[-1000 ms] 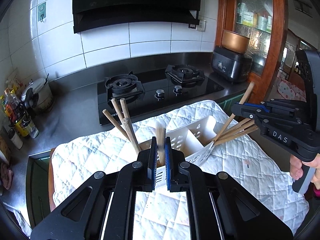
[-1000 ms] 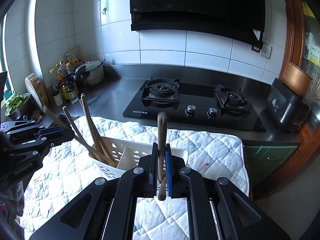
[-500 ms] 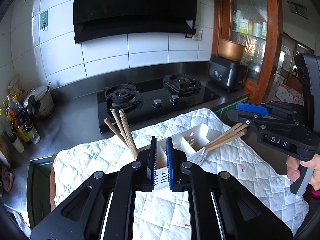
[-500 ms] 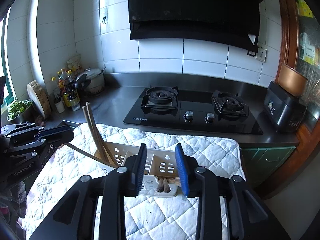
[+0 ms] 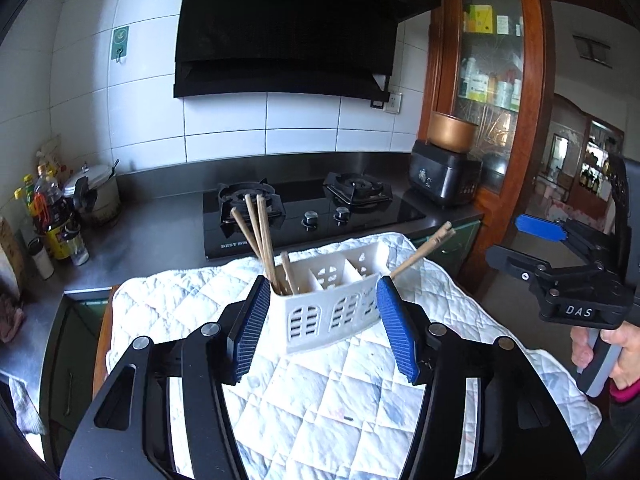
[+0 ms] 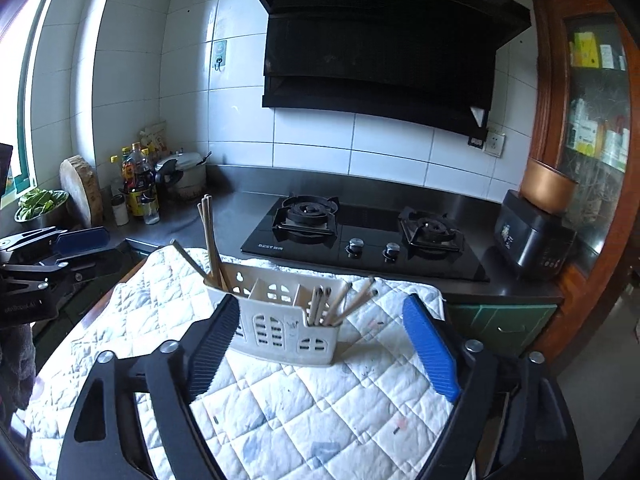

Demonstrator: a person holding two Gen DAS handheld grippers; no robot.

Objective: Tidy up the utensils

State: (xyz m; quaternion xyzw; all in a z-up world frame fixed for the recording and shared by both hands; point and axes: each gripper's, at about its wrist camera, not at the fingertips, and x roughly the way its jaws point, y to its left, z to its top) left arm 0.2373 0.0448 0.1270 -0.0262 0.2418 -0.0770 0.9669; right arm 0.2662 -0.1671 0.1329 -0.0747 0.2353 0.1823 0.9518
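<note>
My left gripper (image 5: 320, 328) and right gripper (image 6: 324, 344) gape, holding nothing.
Chopsticks (image 5: 260, 236) stand in the white caddy (image 5: 332, 312); count is probably eight.

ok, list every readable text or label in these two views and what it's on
"DAS": on the right gripper, at.
"BEST...": front edge of the stove; the rest is blurred.
Range hood brand, top edge: too small to read.
Left gripper body lettering, bottle labels, cabinet packages: too blurred.

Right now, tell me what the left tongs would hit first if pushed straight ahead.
Probably the white utensil caddy. It sits on the quilted cloth between the open left tongs, chopsticks standing in its left end. Depth is hard to judge through the fisheye.
</note>
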